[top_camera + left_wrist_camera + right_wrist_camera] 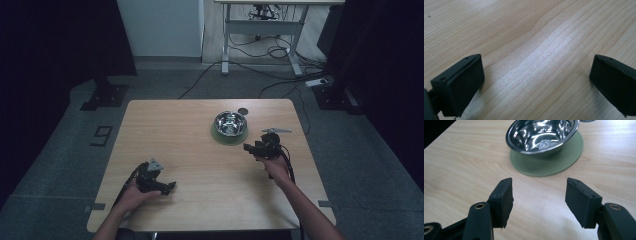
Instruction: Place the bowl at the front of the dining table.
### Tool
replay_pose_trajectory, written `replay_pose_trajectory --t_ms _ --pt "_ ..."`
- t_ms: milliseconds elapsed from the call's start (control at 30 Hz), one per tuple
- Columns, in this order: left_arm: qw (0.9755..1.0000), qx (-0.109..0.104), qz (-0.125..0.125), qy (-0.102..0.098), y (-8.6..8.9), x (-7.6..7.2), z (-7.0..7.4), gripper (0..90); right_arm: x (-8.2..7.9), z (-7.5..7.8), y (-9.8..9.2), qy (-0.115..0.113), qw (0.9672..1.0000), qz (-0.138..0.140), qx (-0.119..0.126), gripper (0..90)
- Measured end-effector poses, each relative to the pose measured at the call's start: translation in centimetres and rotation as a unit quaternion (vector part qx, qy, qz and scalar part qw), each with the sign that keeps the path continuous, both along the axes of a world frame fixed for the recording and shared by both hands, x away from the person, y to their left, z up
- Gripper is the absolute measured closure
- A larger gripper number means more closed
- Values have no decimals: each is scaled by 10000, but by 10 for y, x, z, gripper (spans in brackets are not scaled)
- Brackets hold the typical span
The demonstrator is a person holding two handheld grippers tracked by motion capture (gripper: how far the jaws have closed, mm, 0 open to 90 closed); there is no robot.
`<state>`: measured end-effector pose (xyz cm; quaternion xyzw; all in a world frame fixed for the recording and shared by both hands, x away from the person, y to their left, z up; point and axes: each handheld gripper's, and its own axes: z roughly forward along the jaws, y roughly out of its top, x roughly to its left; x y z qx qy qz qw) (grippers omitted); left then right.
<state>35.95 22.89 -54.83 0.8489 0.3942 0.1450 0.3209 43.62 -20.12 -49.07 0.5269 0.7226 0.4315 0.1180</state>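
Steel round bowl (pixel 541 135) on flat green mat (pixel 549 167)

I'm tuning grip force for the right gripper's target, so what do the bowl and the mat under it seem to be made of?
Bowl: likely polished stainless steel, since it mirrors bright highlights.
Mat: matte green, flat, no glare, perhaps silicone or rubber; cannot be sure.
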Motion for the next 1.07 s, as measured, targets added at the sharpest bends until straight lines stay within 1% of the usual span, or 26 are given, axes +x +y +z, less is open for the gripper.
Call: replay_pose_trajectory --t_ms 33,67,100,133,200,233,267,300,333,367,400,433,467,533,600,733,867,1067 --pt "10000 0 2 0 0 0 0 0 0 0 0 0 10000 0 0 391" --pt "10000 1 5 -1 0 0 0 0 -7 0 -1 15 10000 46 -14 389" --pt "10000 1 5 -1 0 0 0 0 -7 0 -1 15 10000 46 -14 389" --pt "10000 2 6 -2 0 0 0 0 -11 0 -2 -24 10000 58 -11 389" --pt "10000 4 6 -1 0 0 0 0 -23 0 -3 -24 9999 130 -32 387" --pt "10000 4 6 -1 0 0 0 0 -23 0 -3 -24 9999 130 -32 387" --pt "10000 2 8 -2 0 0 0 0 -29 -1 -4 -47 9998 186 -55 387" --pt "10000 2 8 -2 0 0 0 0 -29 -1 -4 -47 9998 186 -55 387" --pt "10000 2 10 -1 0 0 0 0 -35 -2 -5 -45 9997 228 -41 387" --pt "10000 2 10 -1 0 0 0 0 -35 -2 -5 -45 9997 228 -41 387" --pt "10000 0 18 -2 0 -1 0 0 -41 -4 -6 -17 9996 272 -56 383" --pt "10000 0 18 -2 0 -1 0 0 -41 -4 -6 -17 9996 272 -56 383" --pt "10000 4 16 -1 0 -1 0 0 -46 -7 -6 2 9996 294 -55 379" --pt "10000 5 16 0 0 -1 0 0 -48 -9 -6 16 9995 307 -56 377" --pt "10000 6 16 0 0 -1 0 0 -54 -14 -7 80 9993 356 -102 373" --pt "10000 4 18 0 0 -1 0 0 -57 -18 -8 111 9992 375 -99 364" --pt "10000 6 17 -1 0 -1 0 0 -59 -26 -10 184 9990 383 -141 353" --pt "10000 5 16 0 0 -1 0 0 -58 -27 -11 158 9990 380 -163 334"
